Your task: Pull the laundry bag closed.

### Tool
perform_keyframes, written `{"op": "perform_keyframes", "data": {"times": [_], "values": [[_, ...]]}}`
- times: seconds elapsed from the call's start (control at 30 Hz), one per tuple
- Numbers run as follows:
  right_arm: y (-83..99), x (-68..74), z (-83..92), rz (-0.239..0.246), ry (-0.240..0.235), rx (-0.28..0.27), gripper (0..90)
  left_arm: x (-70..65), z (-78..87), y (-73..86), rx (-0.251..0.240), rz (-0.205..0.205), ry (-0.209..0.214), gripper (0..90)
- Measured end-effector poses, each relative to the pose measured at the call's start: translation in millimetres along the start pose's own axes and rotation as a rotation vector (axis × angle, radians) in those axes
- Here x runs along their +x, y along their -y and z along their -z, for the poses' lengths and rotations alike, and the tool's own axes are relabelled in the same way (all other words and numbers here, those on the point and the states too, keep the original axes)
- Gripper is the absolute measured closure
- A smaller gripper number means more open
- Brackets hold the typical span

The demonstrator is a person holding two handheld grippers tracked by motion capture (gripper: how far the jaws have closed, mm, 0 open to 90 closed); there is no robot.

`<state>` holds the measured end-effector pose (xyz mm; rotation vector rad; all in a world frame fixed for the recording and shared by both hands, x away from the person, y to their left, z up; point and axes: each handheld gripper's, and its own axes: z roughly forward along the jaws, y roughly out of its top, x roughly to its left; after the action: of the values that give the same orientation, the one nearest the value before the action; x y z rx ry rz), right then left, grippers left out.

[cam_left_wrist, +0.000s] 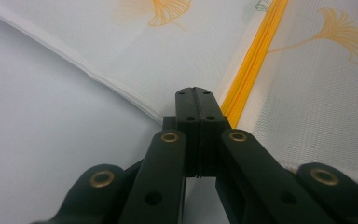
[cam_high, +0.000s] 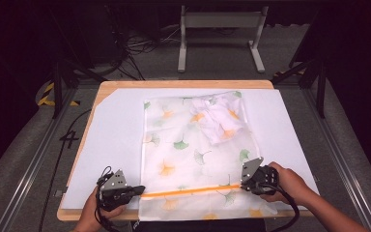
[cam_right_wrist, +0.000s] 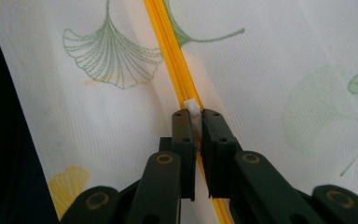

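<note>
while the mesh laundry bag point(cam_high: 193, 154) lies flat across the middle of the high view on a white sheet point(cam_high: 111, 145) covering the table point(cam_high: 183, 84), its orange zipper point(cam_high: 188, 192) runs as a line across the lower part of the frame, stretched between the two grippers. the left gripper point(cam_high: 137, 190), at the lower left, has its jaws pressed together at the zipper's end; in the left gripper view point(cam_left_wrist: 195, 93) the tips sit right at the bag's corner seam beside the orange tape point(cam_left_wrist: 254, 60), seemingly pinching the fabric there, probably to anchor that end so the bag cannot slide or bunch. the right gripper point(cam_high: 244, 181), at the lower right, looks like the working one: in the right gripper view point(cam_right_wrist: 193, 114) its jaws are nearly together on a small white pull tab point(cam_right_wrist: 192, 106) sitting on the zipper point(cam_right_wrist: 170, 51), so the slider can travel along taut tape. a folded white garment point(cam_high: 217, 118) with the same leaf print shows through the mesh in the upper right of the bag, well apart from the zipper, so it should not snag.
</note>
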<state>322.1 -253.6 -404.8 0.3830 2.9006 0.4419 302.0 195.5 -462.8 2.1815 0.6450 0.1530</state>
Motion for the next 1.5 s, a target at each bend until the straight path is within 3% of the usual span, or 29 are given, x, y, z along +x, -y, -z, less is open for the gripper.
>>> {"op": "perform_keyframes", "data": {"times": [0.5,1.17,1.37,1.5], "values": [[15.9,-5.8,11.0,-0.025,0.017,0.037,84.2,-0.1,0.0,-0.2,0.001,-0.001,0.0,90.0],[31.4,-6.1,16.7,-0.058,0.037,0.039,84.2,0.7,0.0,-0.2,0.003,0.002,0.005,90.0],[31.7,-4.4,17.9,-0.04,0.057,0.04,84.2,0.9,-0.2,0.2,-0.002,0.012,0.012,90.0],[33.5,-6.2,18.2,-0.061,0.042,0.028,84.2,0.9,-0.1,0.1,-0.002,0.004,0.007,90.0]]}}
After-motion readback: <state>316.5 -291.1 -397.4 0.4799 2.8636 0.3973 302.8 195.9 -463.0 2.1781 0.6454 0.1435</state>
